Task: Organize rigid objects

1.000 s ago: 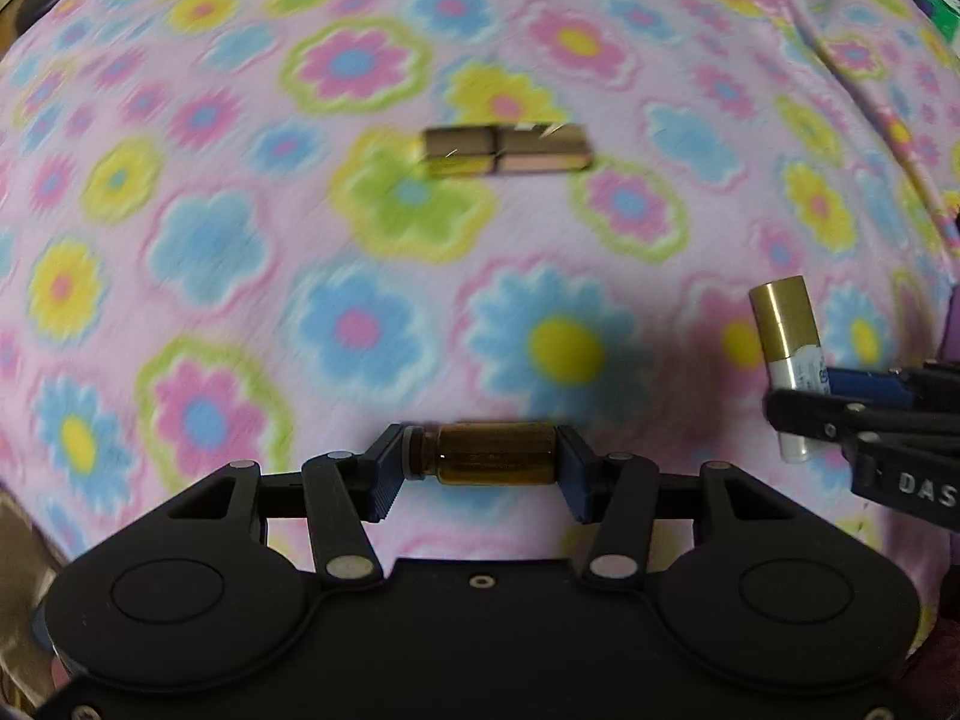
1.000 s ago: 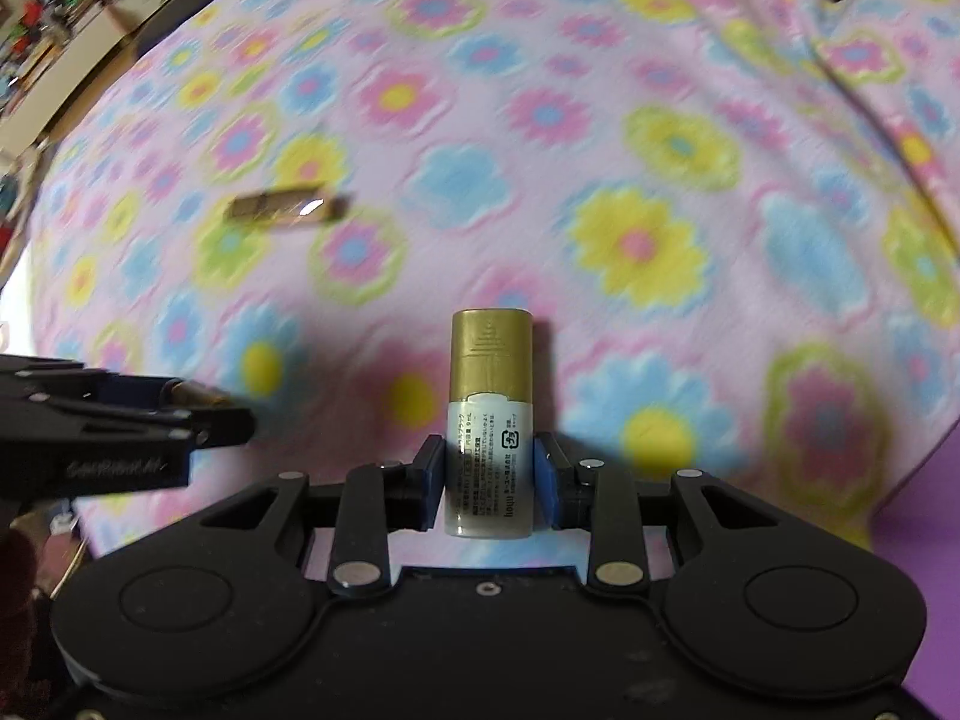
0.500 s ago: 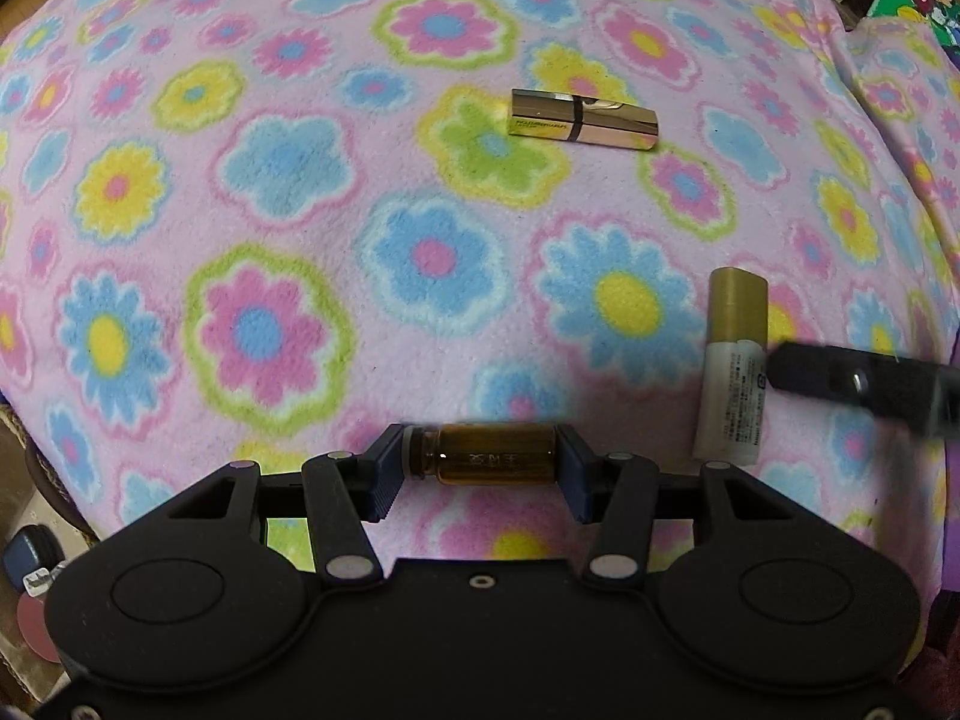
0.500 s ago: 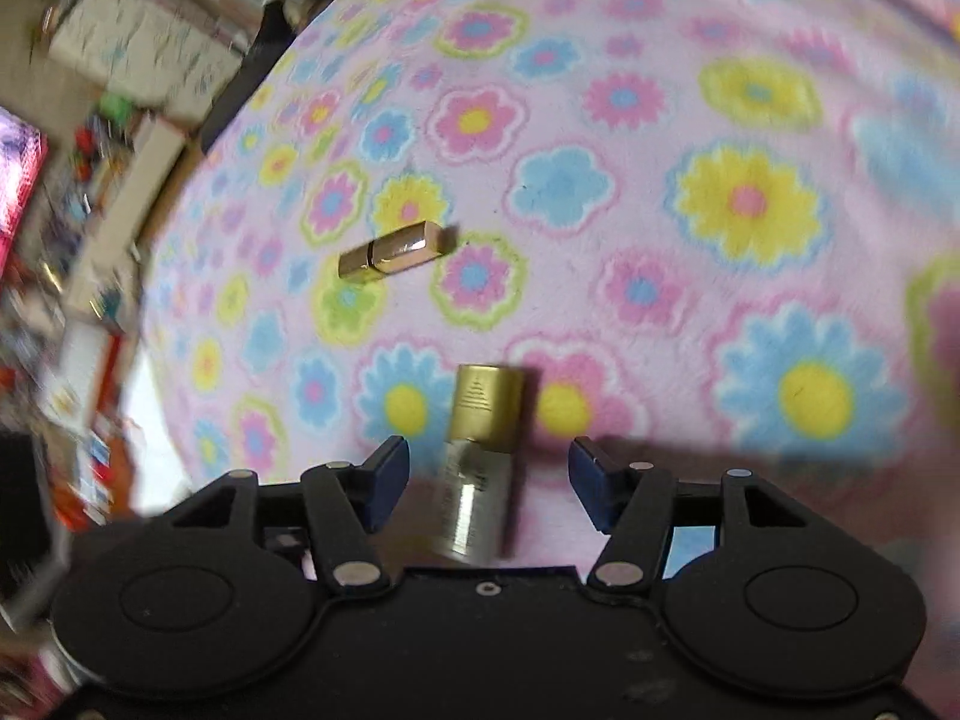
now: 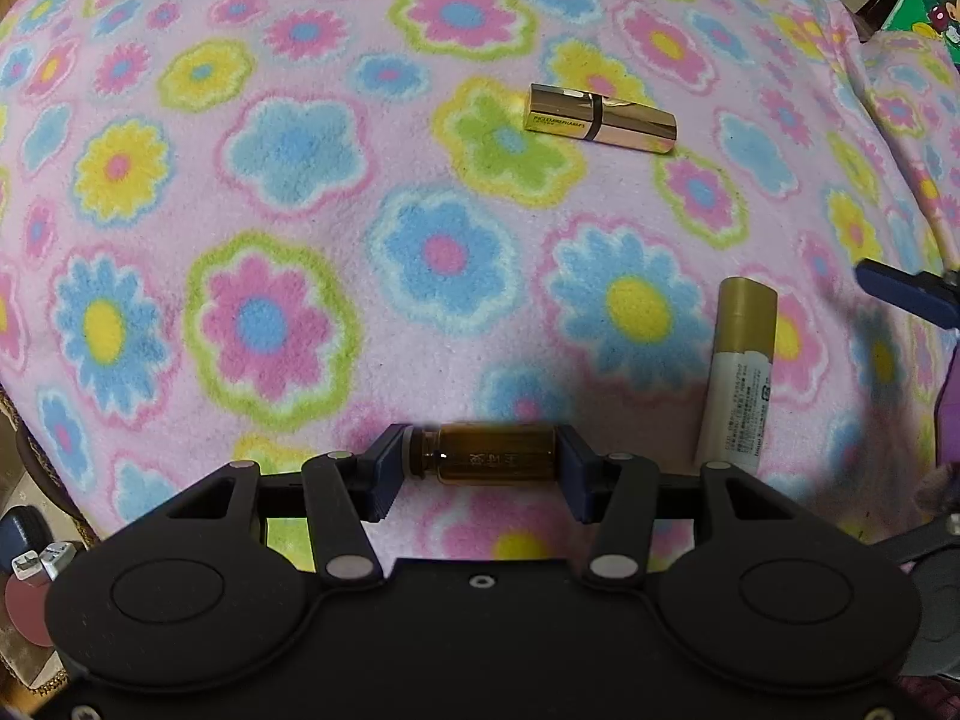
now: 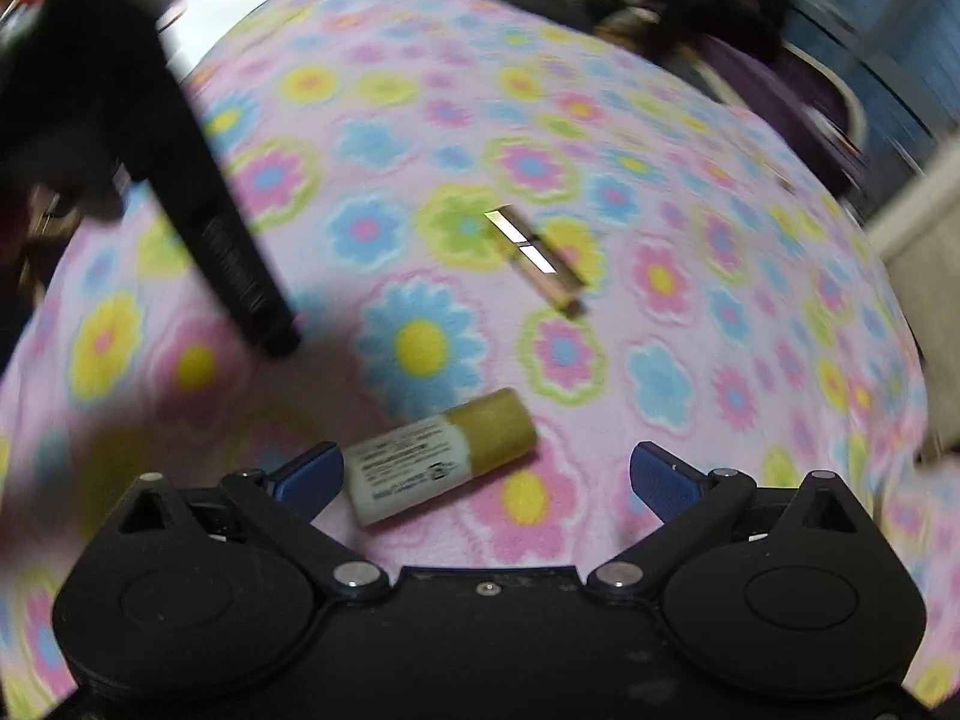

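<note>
My left gripper (image 5: 483,461) is shut on a small amber glass vial (image 5: 489,459), held crosswise just above the flowered blanket (image 5: 288,252). A white tube with a gold cap (image 5: 741,372) lies on the blanket to its right. In the right wrist view that tube (image 6: 444,456) lies loose between the jaws of my right gripper (image 6: 486,474), which are opening wide; the pads do not touch it. A gold lipstick case (image 5: 600,118) lies farther off, also visible as the gold case (image 6: 537,255). One blue fingertip (image 5: 906,291) of the right gripper shows at the left view's right edge.
The blanket drops away at its edges. A green printed box (image 5: 936,6) sits at the far right corner. Small items lie on the floor at lower left (image 5: 36,564). The left gripper's dark body (image 6: 180,180) crosses the right wrist view's upper left.
The right gripper opened and let the white tube drop onto the blanket, then rolled and shifted away sideways. The left gripper kept its hold on the amber vial and drifted slightly.
</note>
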